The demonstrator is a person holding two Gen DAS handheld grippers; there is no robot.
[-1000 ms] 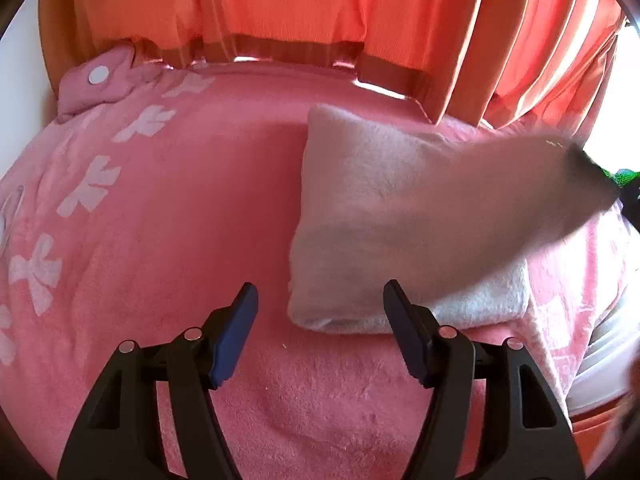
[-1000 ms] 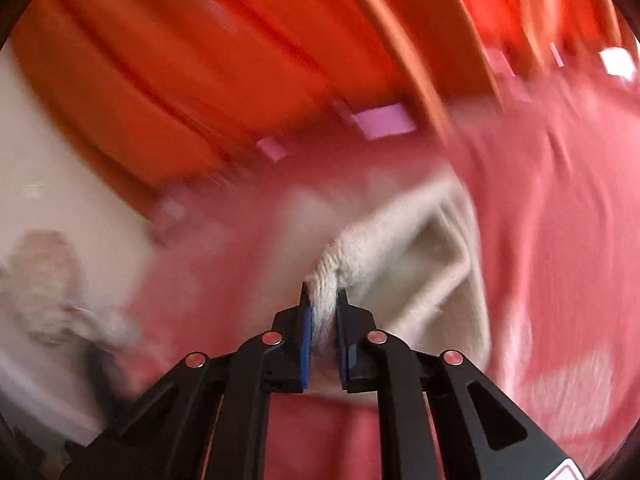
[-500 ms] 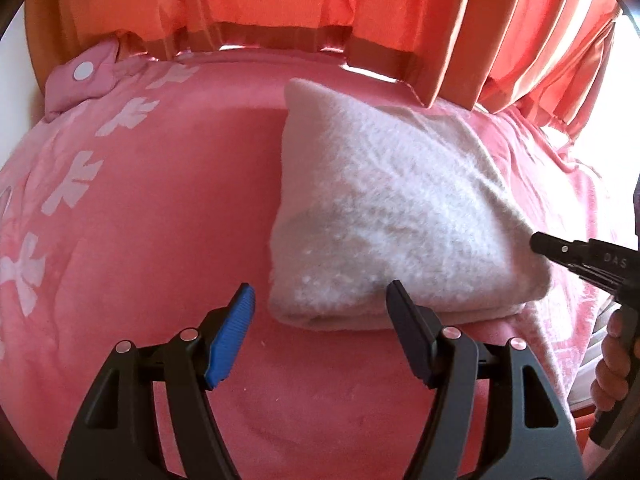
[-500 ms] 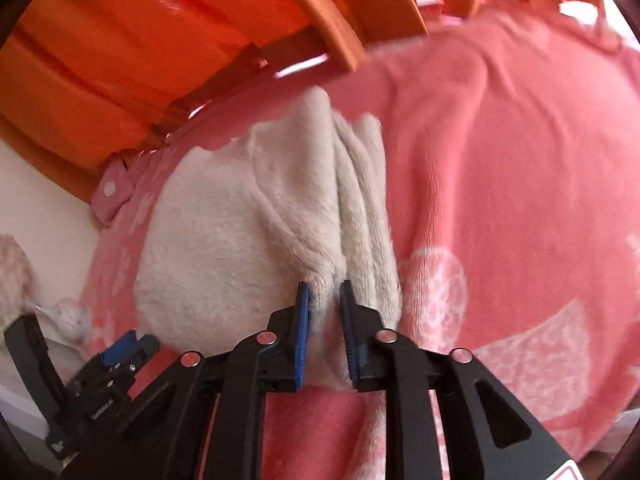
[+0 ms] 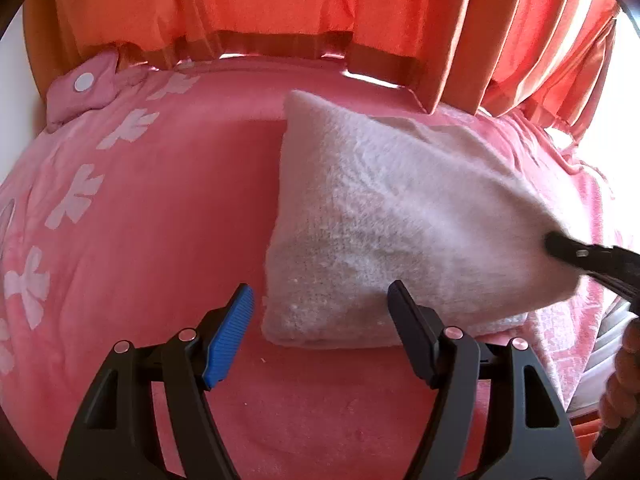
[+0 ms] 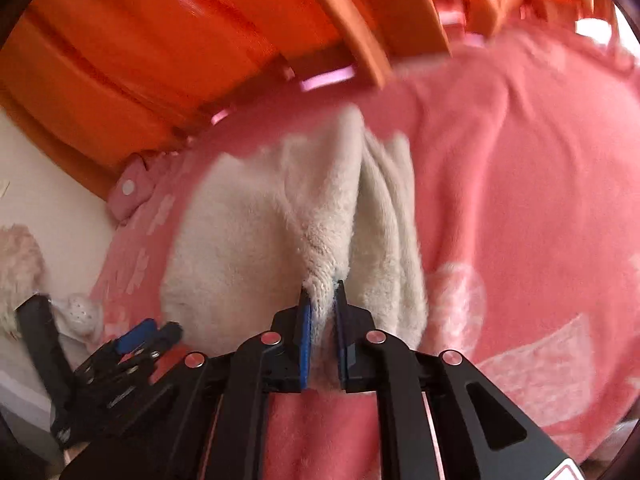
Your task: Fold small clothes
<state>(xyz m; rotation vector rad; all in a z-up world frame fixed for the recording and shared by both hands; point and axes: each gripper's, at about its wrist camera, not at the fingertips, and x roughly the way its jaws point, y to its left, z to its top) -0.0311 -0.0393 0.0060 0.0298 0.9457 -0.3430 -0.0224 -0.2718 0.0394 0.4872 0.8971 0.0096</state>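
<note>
Your right gripper [image 6: 322,298] is clamping its jaws on a bunched corner of the white fluffy garment [image 6: 248,248], with the pile squeezed up between the blue pads and the top layer being lifted off the layers below, which are showing as stacked folds just right of the jaws. The rest of the garment is lying folded ahead of those jaws on the pink blanket [image 6: 520,184] that is covering the bed. Your left gripper [image 5: 320,312] is hovering with its jaws spread wide apart and gripping nothing; the near folded edge of the garment [image 5: 392,216] is sitting just ahead of and between them, apart from the pads. From that side, the raised corner is stretching away to the right of the left jaws, where the black tip of your right gripper [image 5: 576,254] is pinching it. White bow shapes are running along the blanket [image 5: 168,216] to the left of the left jaws, and an orange curtain [image 5: 280,4] is hanging beyond the far edge of the bed.
</note>
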